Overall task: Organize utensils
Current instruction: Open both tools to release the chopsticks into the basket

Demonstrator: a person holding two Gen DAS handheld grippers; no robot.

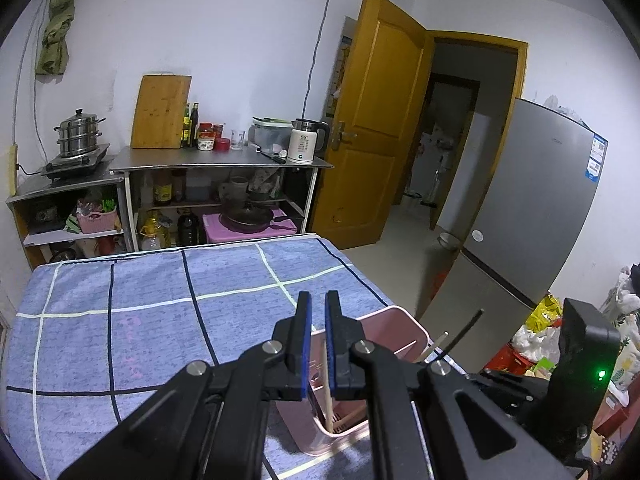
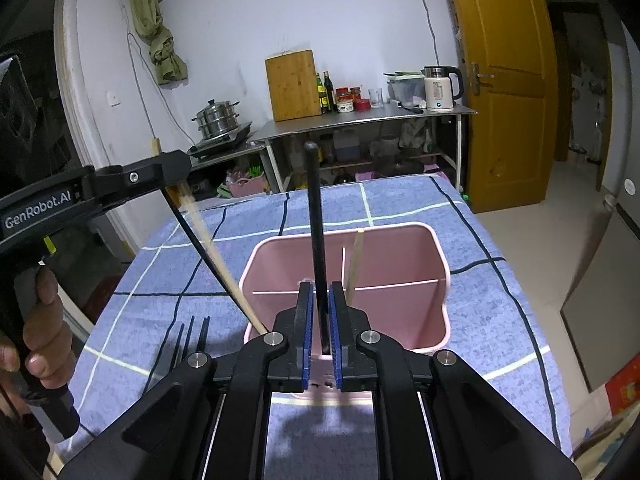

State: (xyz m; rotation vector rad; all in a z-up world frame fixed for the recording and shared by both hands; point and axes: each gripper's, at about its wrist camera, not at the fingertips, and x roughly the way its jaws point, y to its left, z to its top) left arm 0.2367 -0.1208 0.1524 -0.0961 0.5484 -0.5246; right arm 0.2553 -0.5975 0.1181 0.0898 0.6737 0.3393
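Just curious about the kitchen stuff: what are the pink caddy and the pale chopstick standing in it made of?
The pink caddy looks like moulded plastic: smooth matte walls, rounded corners, thin built-in dividers. The pale chopstick seems bamboo or wood, tan and unglossy, though I can't tell which.

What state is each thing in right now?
left gripper: jaws shut on wooden chopstick
right gripper: jaws shut on black utensil
pink holder: upright, holds spare chopstick
fork: lying on cloth
door: open

A smooth pink plastic utensil holder [image 2: 400,276] sits on soft, matt checked cloth [image 2: 500,320]. It holds pale wooden chopsticks [image 2: 354,264] and a matt black utensil handle [image 2: 316,232].
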